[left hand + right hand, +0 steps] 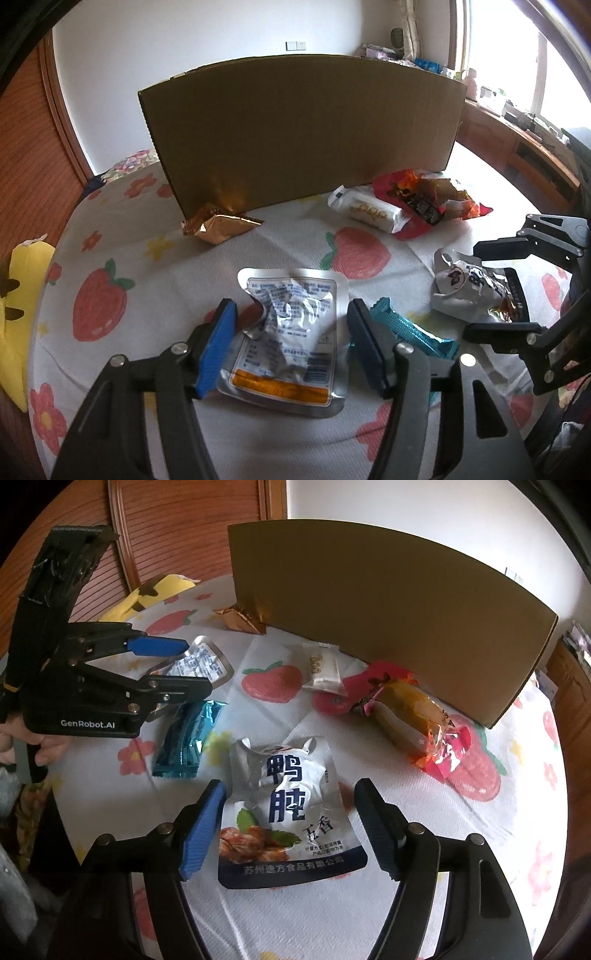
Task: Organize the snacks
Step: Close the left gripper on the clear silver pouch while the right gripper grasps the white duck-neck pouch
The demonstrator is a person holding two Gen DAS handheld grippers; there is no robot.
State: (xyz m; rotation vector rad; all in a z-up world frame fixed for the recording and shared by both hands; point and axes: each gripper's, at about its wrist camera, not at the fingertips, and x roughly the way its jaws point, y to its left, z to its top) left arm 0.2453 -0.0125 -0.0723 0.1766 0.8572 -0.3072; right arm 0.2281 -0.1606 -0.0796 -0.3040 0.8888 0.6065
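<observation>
- Blue-padded fingers of the left gripper sit wide apart either side of a silver pouch lying back-side up on the strawberry-print sheet; nothing is gripped yet.
- Over on the other side, the right gripper is spread just as wide around a duck-gizzard pouch, printed face up, also lying loose.
- A teal wrapper lies just beside the left gripper's right finger, so I'd close squarely on the pouch alone and keep that finger from snagging it.
- Both pouches are crinkled foil and likely slippery; biting across the puffed middle looks safer than pinching a flat edge.
- Beyond them stands the cardboard box, presumably the destination, with a gold packet against its base and a white bar beside a red-orange wrapped snack near its right end.
</observation>
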